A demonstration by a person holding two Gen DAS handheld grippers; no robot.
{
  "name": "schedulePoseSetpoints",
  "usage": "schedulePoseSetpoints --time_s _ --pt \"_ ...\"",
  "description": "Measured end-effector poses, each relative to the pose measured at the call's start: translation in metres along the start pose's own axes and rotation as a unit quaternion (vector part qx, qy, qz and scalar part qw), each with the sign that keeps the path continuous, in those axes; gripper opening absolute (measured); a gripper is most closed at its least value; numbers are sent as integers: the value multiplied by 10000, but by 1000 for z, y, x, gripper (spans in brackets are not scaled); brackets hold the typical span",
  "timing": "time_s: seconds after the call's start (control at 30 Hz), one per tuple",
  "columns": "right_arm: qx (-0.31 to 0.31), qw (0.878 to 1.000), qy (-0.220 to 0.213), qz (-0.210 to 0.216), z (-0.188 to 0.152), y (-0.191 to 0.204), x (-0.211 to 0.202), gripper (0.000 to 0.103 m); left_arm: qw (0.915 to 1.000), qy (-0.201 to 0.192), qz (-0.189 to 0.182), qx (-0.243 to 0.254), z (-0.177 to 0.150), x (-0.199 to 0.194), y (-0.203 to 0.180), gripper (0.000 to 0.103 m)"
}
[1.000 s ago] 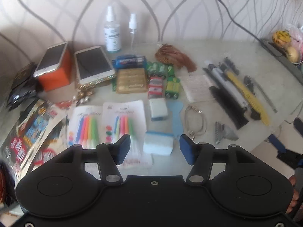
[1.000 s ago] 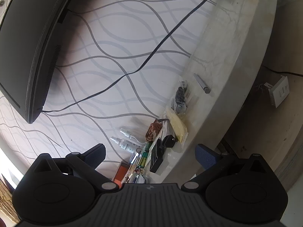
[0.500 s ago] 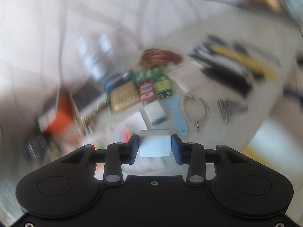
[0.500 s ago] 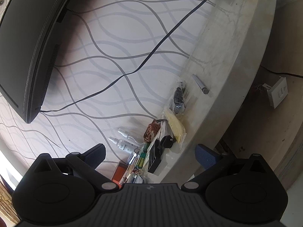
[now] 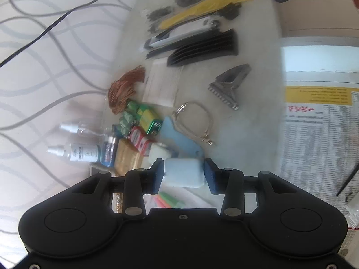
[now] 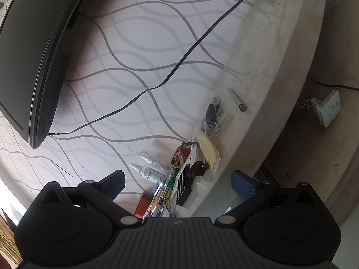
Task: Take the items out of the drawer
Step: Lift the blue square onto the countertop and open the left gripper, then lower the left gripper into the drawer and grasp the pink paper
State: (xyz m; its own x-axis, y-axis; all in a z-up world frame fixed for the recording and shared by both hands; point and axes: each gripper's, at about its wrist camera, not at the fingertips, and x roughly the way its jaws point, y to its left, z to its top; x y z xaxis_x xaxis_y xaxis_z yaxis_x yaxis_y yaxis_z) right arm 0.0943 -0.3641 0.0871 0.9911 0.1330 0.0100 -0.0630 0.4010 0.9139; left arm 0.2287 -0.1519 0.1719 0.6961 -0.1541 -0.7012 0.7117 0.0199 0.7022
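Left gripper opening, pale blue block sitting between the pads, right pad looking just clear of it. Right gripper hanging wide open, holding nothing, beside the counter.

Your pale blue sponge block sits between the left gripper's pads; its left face meets the left pad, while a thin gap shows at the right pad as the jaws open. You see it as a soft, rounded rectangle, roughly level across the jaws, above the candle packet. It is blurred, so you can't tell whether it rests on the counter or hangs clear.
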Motion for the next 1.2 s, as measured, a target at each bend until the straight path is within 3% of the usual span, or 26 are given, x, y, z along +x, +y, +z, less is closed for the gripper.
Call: schedulePoseSetpoints --time_s 0.07,0.17,0.27,0.37,0.47,0.5,0.57,0.63,0.67,0.77,0.87,0.97,1.03,1.13,1.2 --pt "6 10000 -1 1 0 0 0 103 10000 -49 47 -14 -3 -1 5 44" --pt "9 10000 -10 3 0 0 -1 103 9994 -58 62 -335 -10 -5 13 58" --pt "17 10000 -12 6 -1 0 -1 103 9959 -135 -119 -890 -18 -12 20 58" --pt "26 10000 -10 10 -1 -1 0 103 9808 -306 -532 -1850 -36 -22 28 58" --pt "3 10000 -9 -4 -1 0 1 103 9500 -525 -1039 -2896 -61 -32 34 59" --pt "-11 10000 -8 -12 -1 1 1 103 9349 -615 -1265 -3259 -74 -35 35 60" --pt "-31 10000 -7 -22 -1 1 1 103 8964 -688 -1914 -3938 -103 -35 34 60" --pt "-16 10000 -9 -8 -1 1 0 103 8597 -630 -2482 -4419 -130 -33 26 60" --pt "5 10000 -8 22 -1 1 0 103 8459 -519 -2636 -4607 -143 -31 20 60" --pt "-68 9999 -18 104 -2 3 -2 103 8251 129 -2583 -5023 -173 -16 -4 61" --pt "-321 9994 -50 101 -4 11 -3 103 7908 866 -2364 -5579 -199 13 -27 60" --pt "-395 9992 -9 82 -5 13 -2 103 7546 1096 -2197 -6085 -206 36 -41 60" --pt "-396 9992 -16 44 -5 13 -2 103 7427 1154 -2005 -6283 -201 45 -46 60" --pt "-418 9991 -51 11 -5 13 -4 103 7476 1361 -1551 -6312 -188 54 -50 61" --pt "-425 9991 -61 6 -5 13 -5 103 7486 1502 -1275 -6331 -180 61 -53 67"
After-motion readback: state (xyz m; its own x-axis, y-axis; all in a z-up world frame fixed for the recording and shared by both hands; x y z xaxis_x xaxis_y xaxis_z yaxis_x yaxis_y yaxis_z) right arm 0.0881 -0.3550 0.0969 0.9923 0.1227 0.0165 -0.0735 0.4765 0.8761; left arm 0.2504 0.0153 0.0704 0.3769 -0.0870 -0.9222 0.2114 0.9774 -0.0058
